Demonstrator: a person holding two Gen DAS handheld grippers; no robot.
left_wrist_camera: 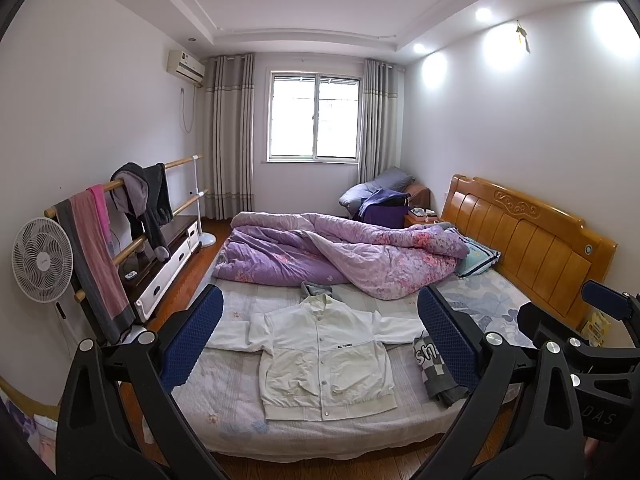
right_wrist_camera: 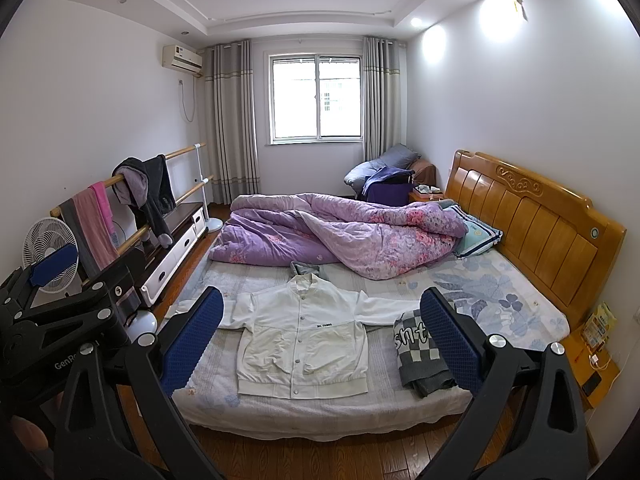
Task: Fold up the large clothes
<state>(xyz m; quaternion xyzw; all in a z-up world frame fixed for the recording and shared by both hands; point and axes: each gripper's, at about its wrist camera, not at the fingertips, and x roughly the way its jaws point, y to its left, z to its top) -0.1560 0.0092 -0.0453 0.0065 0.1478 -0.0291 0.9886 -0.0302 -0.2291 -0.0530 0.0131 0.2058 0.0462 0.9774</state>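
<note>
1. Left claw [left_wrist_camera: 320, 340]: I hold it above the near edge of the bed [left_wrist_camera: 240, 400], its blue pads spread wide, gripping nothing.
2. White jacket [left_wrist_camera: 324, 360]: the garment to fold lies flat, front up and buttoned, on the near part of the mattress, sleeves stretched out to each side.
3. Checked cloth [left_wrist_camera: 436, 372]: a folded grey-and-white piece overlaps the end of the jacket's right-hand sleeve. Risk, as I judge it: lifting that sleeve may drag or topple this cloth.
4. Right claw [right_wrist_camera: 322, 340]: likewise spread wide and empty, well short of the jacket.
5. Grey garment [right_wrist_camera: 306, 270]: it lies touching the jacket's collar; a careless pinch there could catch both.
6. Purple quilt [right_wrist_camera: 340, 236]: heaped across the far half of the bed, limiting room for folding.
7. Room: fan [left_wrist_camera: 42, 260] and clothes rail [left_wrist_camera: 132, 184] at left, window [left_wrist_camera: 314, 116] centre, wooden headboard [left_wrist_camera: 520, 232] at right.
</note>
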